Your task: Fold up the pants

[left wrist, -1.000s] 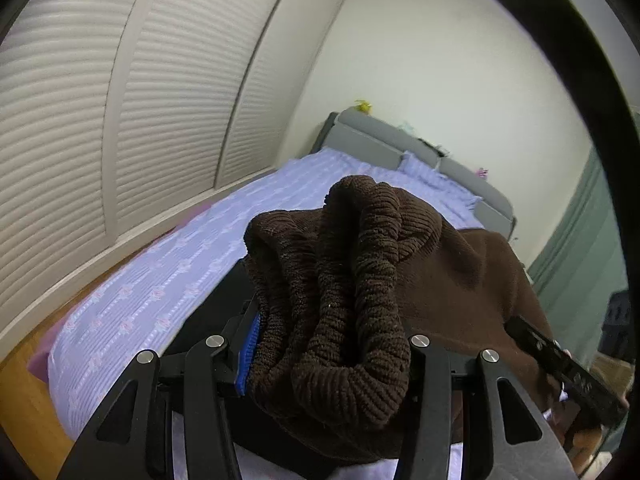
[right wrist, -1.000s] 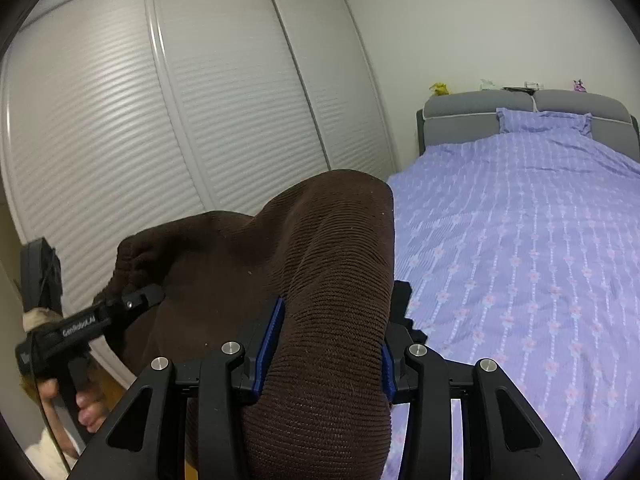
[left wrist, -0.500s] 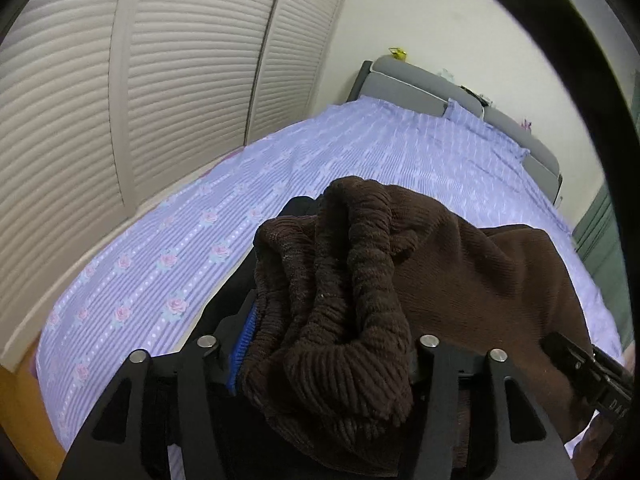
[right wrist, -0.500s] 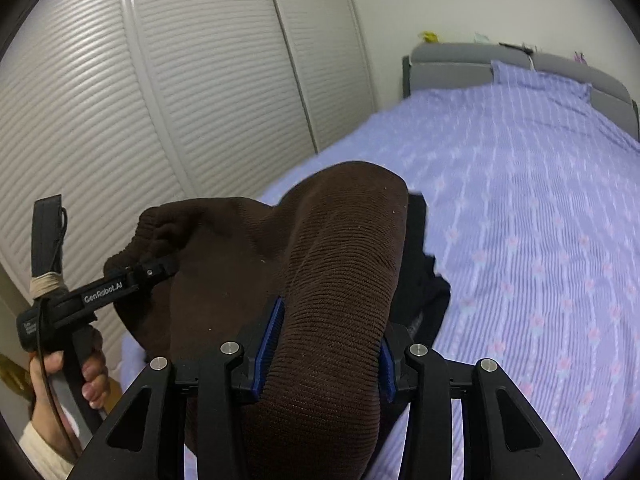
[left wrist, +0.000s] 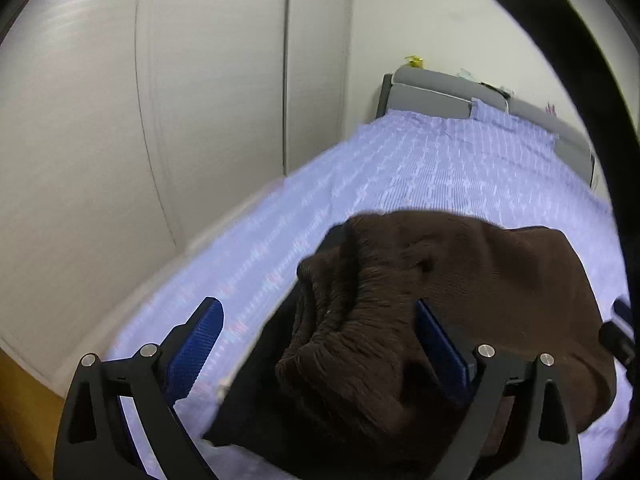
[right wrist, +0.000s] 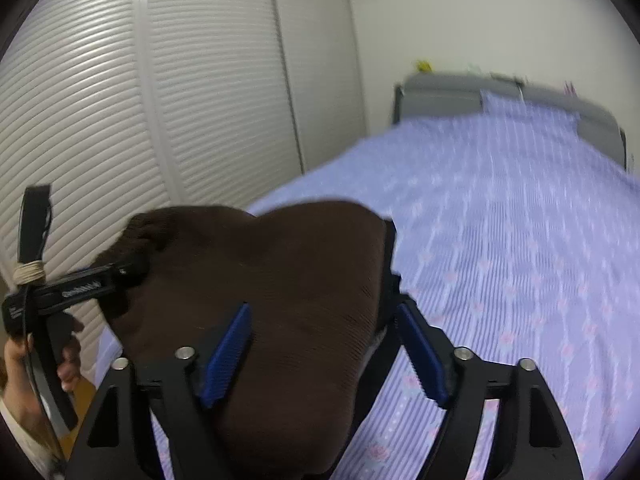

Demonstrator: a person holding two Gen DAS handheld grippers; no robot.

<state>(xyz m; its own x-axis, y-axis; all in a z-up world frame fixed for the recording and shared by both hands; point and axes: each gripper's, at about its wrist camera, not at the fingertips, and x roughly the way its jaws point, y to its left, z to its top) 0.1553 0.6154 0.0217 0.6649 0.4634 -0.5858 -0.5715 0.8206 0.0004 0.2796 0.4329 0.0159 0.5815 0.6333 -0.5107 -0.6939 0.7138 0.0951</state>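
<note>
I have both tools' fingers spread: left gripper (left wrist: 316,344) and right gripper (right wrist: 326,354) pinch nothing. The dark brown ribbed knit pants (left wrist: 420,304) lie bunched near the foot edge of the lilac-striped bed (right wrist: 520,220), apparently released to set the fold.

The pants (left wrist: 460,292) are dark brown ribbed knit. They lie bunched on a bed (left wrist: 460,168) with a lilac patterned cover, near its foot end. The gathered waistband (left wrist: 340,320) forms thick vertical folds at the left side of the heap. The remaining fabric spreads rightward in a smooth rounded mound (right wrist: 280,272). A black layer (left wrist: 256,392) shows beneath the left edge.
</note>
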